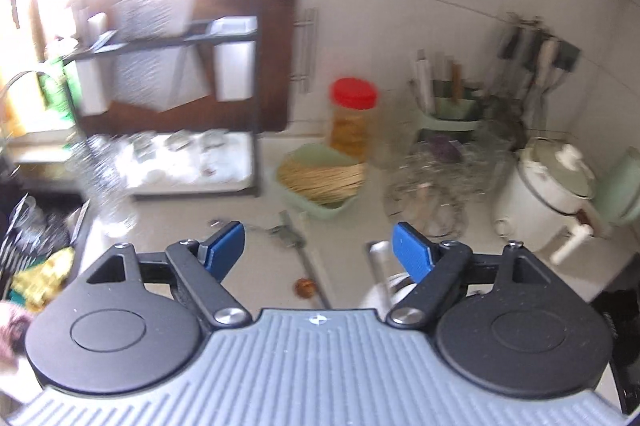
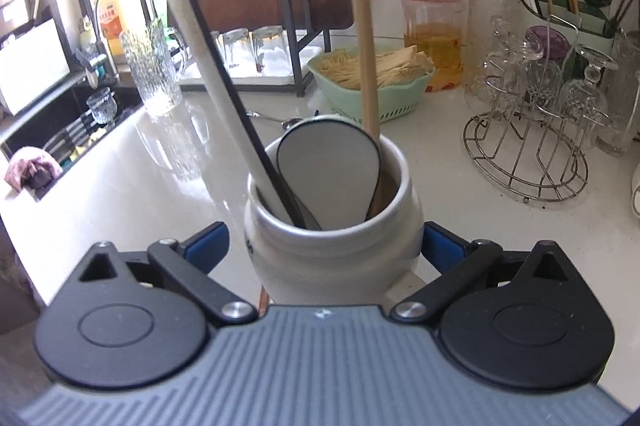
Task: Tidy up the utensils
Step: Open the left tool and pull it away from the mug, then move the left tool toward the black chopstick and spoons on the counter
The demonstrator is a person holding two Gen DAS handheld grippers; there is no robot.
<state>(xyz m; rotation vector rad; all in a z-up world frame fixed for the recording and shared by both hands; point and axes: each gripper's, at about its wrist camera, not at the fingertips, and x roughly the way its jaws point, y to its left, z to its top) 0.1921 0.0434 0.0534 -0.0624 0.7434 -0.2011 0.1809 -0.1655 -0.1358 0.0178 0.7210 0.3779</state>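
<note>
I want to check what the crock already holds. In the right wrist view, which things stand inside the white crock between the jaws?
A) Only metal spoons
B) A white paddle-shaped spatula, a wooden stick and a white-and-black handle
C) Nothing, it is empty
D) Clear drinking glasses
B: the white crock holds a white paddle-shaped spatula, a wooden stick and a white-and-black handle, all leaning out over its rim.

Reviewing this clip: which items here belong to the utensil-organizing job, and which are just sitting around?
Job items: white crock holding a wooden stick, a white handle and a spatula head; spoon on the counter.

Bystanders: red-lidded jar, green basket, glass rack, rice cooker.
</note>
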